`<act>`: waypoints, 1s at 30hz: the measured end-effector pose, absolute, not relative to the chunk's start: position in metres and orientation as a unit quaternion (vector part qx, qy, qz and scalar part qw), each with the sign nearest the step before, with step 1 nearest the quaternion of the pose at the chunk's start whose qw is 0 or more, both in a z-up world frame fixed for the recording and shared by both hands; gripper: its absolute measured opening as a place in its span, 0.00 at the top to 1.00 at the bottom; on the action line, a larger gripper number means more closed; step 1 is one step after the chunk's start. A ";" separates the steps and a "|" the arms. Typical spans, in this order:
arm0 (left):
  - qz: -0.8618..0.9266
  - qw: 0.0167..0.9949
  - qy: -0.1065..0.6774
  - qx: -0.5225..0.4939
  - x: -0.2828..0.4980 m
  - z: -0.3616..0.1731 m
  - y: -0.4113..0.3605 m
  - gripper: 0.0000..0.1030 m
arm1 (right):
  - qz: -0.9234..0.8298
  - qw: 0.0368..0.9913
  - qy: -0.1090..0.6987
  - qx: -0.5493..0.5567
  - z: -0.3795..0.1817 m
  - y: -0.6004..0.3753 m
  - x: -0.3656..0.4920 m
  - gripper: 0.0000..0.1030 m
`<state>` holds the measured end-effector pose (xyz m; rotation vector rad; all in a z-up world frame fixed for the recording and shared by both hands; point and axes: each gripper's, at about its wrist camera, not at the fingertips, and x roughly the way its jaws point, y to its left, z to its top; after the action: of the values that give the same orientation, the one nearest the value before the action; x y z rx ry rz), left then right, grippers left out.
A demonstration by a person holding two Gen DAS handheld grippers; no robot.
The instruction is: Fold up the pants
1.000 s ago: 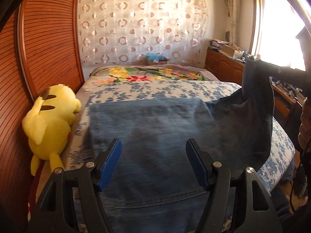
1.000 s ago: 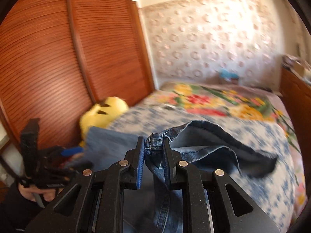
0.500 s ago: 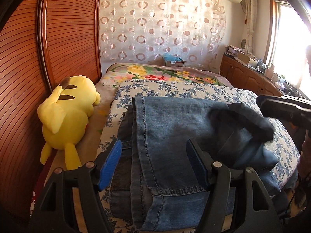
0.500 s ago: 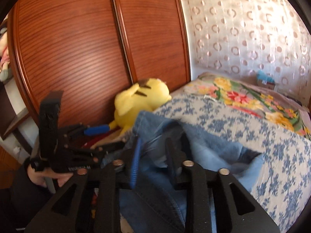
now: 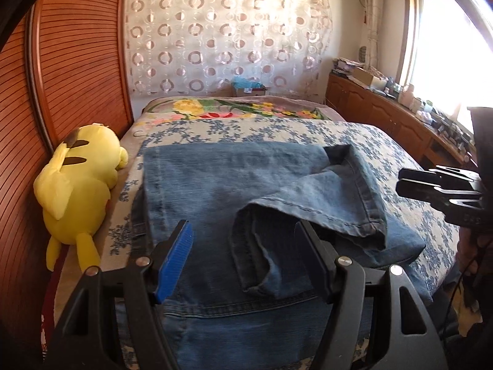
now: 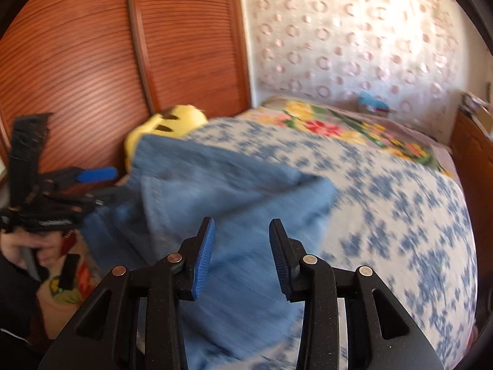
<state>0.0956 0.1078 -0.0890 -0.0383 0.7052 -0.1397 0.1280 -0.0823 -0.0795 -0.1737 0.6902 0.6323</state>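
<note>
Right wrist view motion-blurred: jeans (image 6: 222, 191) read as a blue mass, seams and fold edges not legible. Yellow plush (image 6: 166, 126) mostly hidden behind denim. Left wrist view: jeans' near end cut off by bottom edge; right gripper (image 5: 437, 185) cut off at frame edge, fingertips not visible. Sideboard clutter (image 5: 431, 108) too small to ID.

The pants (image 5: 246, 191) lie on the bed (image 5: 385, 145), with the plush toy (image 5: 80, 191) left of them.
</note>
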 end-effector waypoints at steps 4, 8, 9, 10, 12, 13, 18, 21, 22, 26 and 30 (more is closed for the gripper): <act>-0.076 0.932 0.353 -0.005 0.095 -0.095 0.096 0.34 | 0.289 0.888 0.351 -0.071 -0.094 -0.103 0.135 0.64; -0.068 0.931 0.358 -0.009 0.091 -0.102 0.096 0.34 | 0.293 0.883 0.359 -0.075 -0.100 -0.100 0.137 0.54; -0.068 0.931 0.359 -0.010 0.090 -0.103 0.096 0.34 | 0.298 0.881 0.360 -0.075 -0.101 -0.096 0.136 0.54; -0.068 0.930 0.361 -0.012 0.088 -0.105 0.097 0.34 | 0.302 0.880 0.360 -0.073 -0.100 -0.095 0.136 0.54; -0.069 0.930 0.360 -0.012 0.086 -0.108 0.098 0.35 | 0.309 0.877 0.361 -0.067 -0.100 -0.088 0.135 0.54; -0.071 0.930 0.360 -0.012 0.085 -0.109 0.098 0.41 | 0.312 0.876 0.361 -0.066 -0.099 -0.086 0.135 0.54; -0.076 0.931 0.358 -0.012 0.081 -0.113 0.098 0.60 | 0.328 0.868 0.369 -0.053 -0.099 -0.069 0.135 0.50; -0.079 0.932 0.354 -0.009 0.079 -0.114 0.096 0.67 | 0.331 0.864 0.377 -0.047 -0.103 -0.062 0.133 0.47; -0.079 0.932 0.353 -0.007 0.078 -0.113 0.096 0.70 | 0.331 0.863 0.379 -0.044 -0.104 -0.061 0.134 0.46; -0.080 0.934 0.347 -0.004 0.076 -0.112 0.096 0.77 | 0.329 0.859 0.391 -0.032 -0.108 -0.059 0.135 0.44; -0.084 0.936 0.343 -0.005 0.074 -0.111 0.096 0.80 | 0.331 0.852 0.405 -0.018 -0.113 -0.057 0.139 0.44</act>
<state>0.0743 0.0963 -0.1111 -0.0108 0.7007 -0.1712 0.1392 -0.0572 -0.1128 -0.0372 0.8526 0.6970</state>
